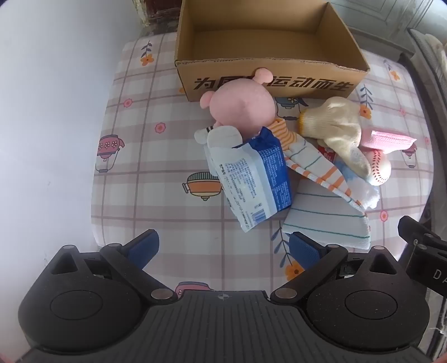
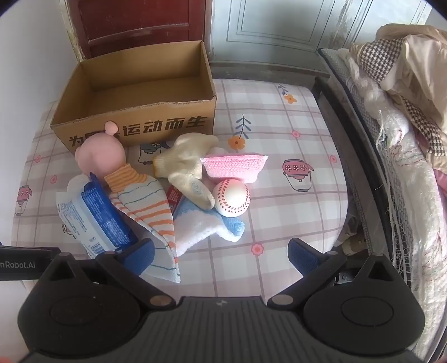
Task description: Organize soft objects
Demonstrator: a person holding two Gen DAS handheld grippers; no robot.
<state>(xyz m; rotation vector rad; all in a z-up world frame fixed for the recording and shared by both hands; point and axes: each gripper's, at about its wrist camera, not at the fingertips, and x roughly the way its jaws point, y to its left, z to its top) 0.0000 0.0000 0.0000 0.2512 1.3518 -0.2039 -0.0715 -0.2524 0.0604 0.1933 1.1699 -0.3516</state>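
Note:
A pile of soft things lies on the checked cloth in front of an empty cardboard box (image 1: 268,75) (image 2: 134,123). It holds a pink plush toy (image 1: 241,104) (image 2: 97,156), a blue-and-white tissue pack (image 1: 251,178) (image 2: 95,220), a striped towel (image 1: 324,220) (image 2: 151,212), a cream glove (image 1: 338,131) (image 2: 187,164), a pink knitted piece (image 1: 391,141) (image 2: 234,166), a soft baseball (image 1: 377,169) (image 2: 232,201) and a blue-white cloth (image 2: 206,226). My left gripper (image 1: 223,248) hangs open above the cloth, near the pack. My right gripper (image 2: 220,254) is open above the pile's near edge, nothing between its fingers.
The cloth-covered table (image 1: 156,156) (image 2: 296,206) has a white wall to its left. A heap of clothes and bedding (image 2: 405,120) lies on a rack to the right. A red door (image 2: 139,25) stands behind the box. The other gripper's body (image 1: 421,254) shows at the right edge.

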